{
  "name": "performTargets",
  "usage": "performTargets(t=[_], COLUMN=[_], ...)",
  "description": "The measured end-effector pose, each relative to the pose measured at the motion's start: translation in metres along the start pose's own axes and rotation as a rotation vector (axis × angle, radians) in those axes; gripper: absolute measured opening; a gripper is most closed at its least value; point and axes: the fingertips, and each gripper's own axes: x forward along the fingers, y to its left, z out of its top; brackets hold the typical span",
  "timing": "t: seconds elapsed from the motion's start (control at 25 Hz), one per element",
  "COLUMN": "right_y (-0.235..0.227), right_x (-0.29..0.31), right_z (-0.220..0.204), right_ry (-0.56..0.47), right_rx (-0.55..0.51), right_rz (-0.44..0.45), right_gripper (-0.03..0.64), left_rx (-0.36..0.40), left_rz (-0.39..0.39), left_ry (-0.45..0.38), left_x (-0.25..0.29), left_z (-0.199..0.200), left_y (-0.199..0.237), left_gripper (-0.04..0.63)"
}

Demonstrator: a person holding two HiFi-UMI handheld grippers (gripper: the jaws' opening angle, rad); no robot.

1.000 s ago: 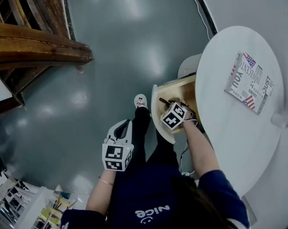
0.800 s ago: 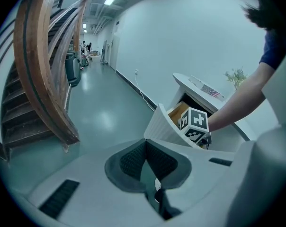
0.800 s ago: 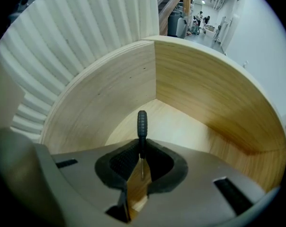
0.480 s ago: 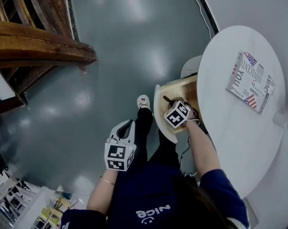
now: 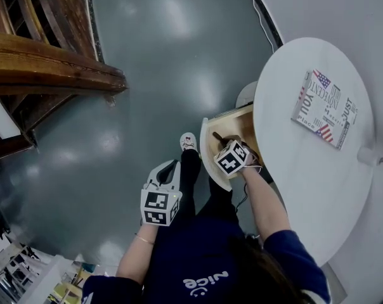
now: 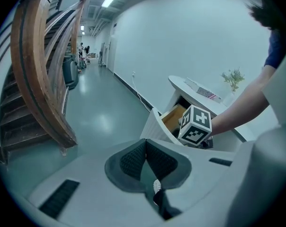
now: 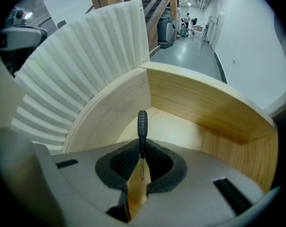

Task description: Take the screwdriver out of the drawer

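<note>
Right gripper view shows my right gripper (image 7: 142,157) now clenched on the screwdriver (image 7: 142,124), its black handle standing up inside the open wooden drawer (image 7: 204,109). A second ago these jaws stood wider. I judge the grasp made, with only the lift-out remaining. My left gripper (image 6: 145,149) hangs pressed together, empty.

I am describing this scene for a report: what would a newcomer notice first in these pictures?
First, the right gripper down in the open wooden drawer under the round white table, its fingers closed on a black screwdriver. Next, the flag-printed book lying on the table, and the wooden staircase at the head view's upper left.
</note>
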Motion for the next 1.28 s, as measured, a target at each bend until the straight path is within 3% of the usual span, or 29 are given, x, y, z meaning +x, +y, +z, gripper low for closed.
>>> performTargets(t=[0.28,0.52,0.88,1.28], right_y=[-0.003,0.008,0.011,0.023], right_x=[-0.032,-0.059,-0.097,-0.146], right_z=[0.005,0.004,0.010,0.023], right_ry=[-0.063,-0.114,-0.191,-0.309], right_rx=[0.052,0.165,0.178,0.189], right_rz=[-0.017,-0.007,-0.035,-0.076], right_gripper=[0.046,0.047,0.046,0.047], left_rx=[0.005,0.009,0.033,0.050], left_rz=[-0.012,-0.017,-0.031,-0.062], left_ry=[-0.032,-0.039,-0.055,-0.144], left_x=[0.002,0.000,0.000,-0.003], left_z=[0.011,0.015,0.018,0.049], left_y=[-0.017,-0.027,-0.040,-0.061], left_gripper=[0.005,0.005,0.005,0.005])
